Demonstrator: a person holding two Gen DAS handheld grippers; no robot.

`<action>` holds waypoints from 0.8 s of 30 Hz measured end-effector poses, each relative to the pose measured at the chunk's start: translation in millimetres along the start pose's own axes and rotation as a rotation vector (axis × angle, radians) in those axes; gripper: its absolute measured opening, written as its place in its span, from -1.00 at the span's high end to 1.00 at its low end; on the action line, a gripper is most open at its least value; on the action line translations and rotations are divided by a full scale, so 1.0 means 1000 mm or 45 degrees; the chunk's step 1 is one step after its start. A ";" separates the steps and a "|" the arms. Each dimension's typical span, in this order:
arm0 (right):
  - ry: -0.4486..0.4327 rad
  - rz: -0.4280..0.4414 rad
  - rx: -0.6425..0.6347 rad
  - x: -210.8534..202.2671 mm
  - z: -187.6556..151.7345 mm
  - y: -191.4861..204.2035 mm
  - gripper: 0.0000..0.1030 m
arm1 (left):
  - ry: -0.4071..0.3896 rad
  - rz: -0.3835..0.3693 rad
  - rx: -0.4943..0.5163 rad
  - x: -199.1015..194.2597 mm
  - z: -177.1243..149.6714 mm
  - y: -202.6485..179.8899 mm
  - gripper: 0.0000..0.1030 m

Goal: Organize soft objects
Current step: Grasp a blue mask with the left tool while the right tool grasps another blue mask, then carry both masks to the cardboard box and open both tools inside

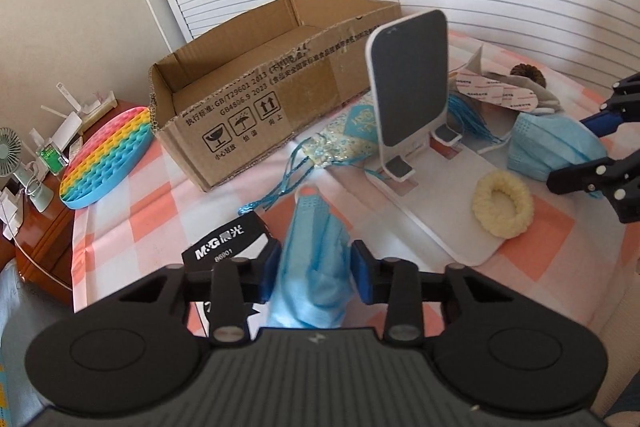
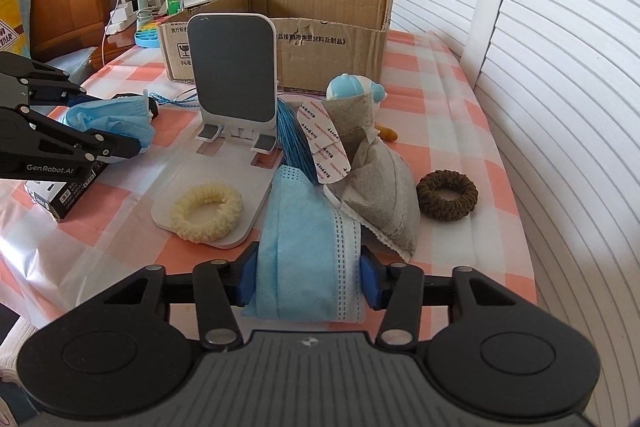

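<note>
My left gripper is shut on a blue face mask and holds it over the checked tablecloth; it also shows in the right wrist view with its mask. My right gripper is shut on a second blue face mask; in the left wrist view that gripper and mask are at the right. An open cardboard box stands at the back, also in the right wrist view. A cream scrunchie lies on the phone stand's base. A brown scrunchie lies to the right.
A white phone stand stands mid-table. Grey sachets, a blue tassel and a blue-capped toy lie behind the right mask. A black M&G box, a patterned pouch and a rainbow pop toy are on the left.
</note>
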State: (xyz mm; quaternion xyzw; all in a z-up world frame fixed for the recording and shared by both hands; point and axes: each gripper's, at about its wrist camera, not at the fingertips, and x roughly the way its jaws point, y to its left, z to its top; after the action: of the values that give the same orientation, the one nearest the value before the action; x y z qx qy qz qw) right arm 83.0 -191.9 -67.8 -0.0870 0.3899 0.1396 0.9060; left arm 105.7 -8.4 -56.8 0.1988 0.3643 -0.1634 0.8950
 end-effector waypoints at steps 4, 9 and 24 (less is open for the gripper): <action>0.001 0.012 0.015 -0.002 0.000 -0.002 0.03 | -0.004 -0.025 -0.011 -0.006 0.000 -0.003 0.36; -0.007 0.028 0.008 -0.008 -0.001 -0.002 0.04 | -0.020 -0.073 -0.017 -0.014 0.001 -0.010 0.36; 0.027 0.013 -0.008 0.003 0.001 0.000 -0.08 | 0.070 -0.084 -0.040 -0.006 -0.010 -0.018 0.01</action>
State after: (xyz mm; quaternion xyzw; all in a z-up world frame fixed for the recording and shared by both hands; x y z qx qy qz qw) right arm 85.5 -191.4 -69.4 -0.0893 0.3994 0.1447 0.9009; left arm 87.7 -18.7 -63.0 0.1769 0.3976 -0.1817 0.8818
